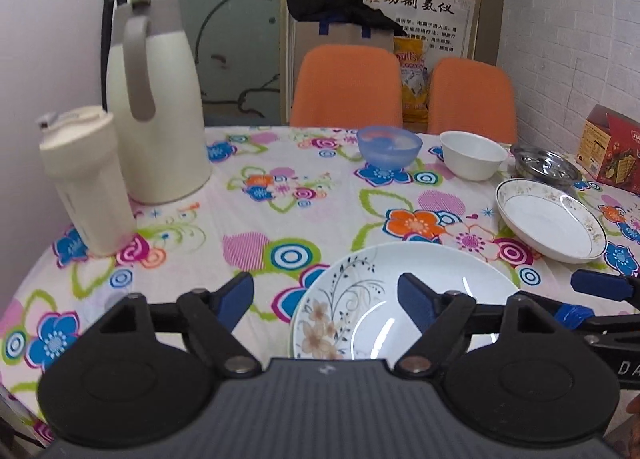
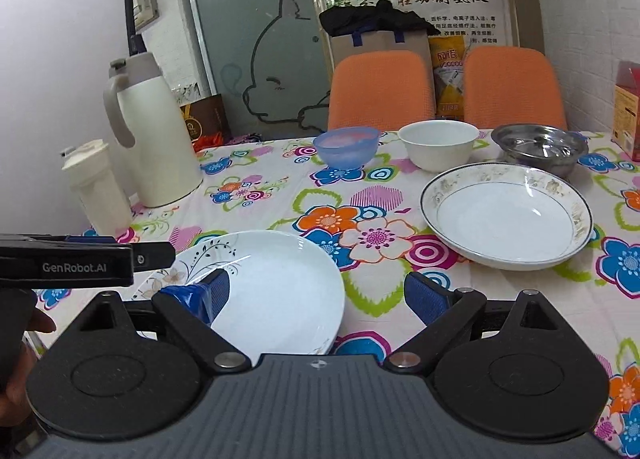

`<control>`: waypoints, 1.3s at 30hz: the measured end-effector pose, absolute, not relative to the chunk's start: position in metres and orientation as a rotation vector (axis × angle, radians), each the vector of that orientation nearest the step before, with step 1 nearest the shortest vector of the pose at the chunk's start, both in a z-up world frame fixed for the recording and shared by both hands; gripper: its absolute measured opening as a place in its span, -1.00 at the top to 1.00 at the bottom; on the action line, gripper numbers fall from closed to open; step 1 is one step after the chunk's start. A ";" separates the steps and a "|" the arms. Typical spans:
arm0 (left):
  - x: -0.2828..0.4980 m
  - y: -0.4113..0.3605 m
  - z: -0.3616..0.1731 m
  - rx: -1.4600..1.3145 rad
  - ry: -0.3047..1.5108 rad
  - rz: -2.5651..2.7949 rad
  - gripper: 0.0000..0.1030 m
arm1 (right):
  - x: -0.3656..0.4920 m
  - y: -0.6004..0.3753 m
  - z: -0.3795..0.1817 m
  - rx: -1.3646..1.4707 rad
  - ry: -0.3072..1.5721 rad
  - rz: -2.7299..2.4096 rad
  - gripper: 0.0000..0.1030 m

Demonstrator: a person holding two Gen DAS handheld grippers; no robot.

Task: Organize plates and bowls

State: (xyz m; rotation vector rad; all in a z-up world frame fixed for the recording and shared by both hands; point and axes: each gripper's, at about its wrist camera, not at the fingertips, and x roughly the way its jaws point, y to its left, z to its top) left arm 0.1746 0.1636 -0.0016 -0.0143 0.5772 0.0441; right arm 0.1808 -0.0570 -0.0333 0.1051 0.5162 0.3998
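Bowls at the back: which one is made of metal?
The steel bowl, rightmost in the back row, shiny and grey. The blue bowl is translucent plastic; the white bowl between them is plain and opaque.

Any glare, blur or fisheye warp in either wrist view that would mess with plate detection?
Left wrist: curved glare streaks on the floral plate; thermos bows with fisheye warp; dark vignette in the corners. Right wrist: small highlight on the gold-rimmed plate rim, steel bowl shows mirror reflections, background slightly soft. Lighting is even, shadows faint in both.
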 end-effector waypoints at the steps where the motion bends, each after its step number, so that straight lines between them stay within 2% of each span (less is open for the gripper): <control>1: 0.176 0.161 0.002 -0.008 0.573 0.041 -0.65 | 0.181 -0.062 -0.034 0.125 0.522 0.395 -0.59; 3: 0.179 0.151 0.004 0.004 0.578 0.024 -0.72 | 0.180 -0.072 -0.037 0.161 0.539 0.385 -0.59; 8: 0.184 0.125 0.006 0.016 0.579 -0.031 -0.75 | 0.177 -0.094 -0.047 0.235 0.585 0.360 -0.59; 22: 0.226 0.049 0.007 0.084 0.629 -0.121 -0.84 | 0.190 -0.188 -0.047 0.341 0.538 0.188 -0.59; 34: 0.330 0.024 0.006 0.016 0.799 -0.291 -0.88 | 0.260 -0.218 -0.046 0.263 0.580 0.148 -0.59; 39: 0.378 0.007 -0.012 -0.001 0.895 -0.292 -0.89 | 0.294 -0.208 -0.053 0.200 0.634 0.154 -0.59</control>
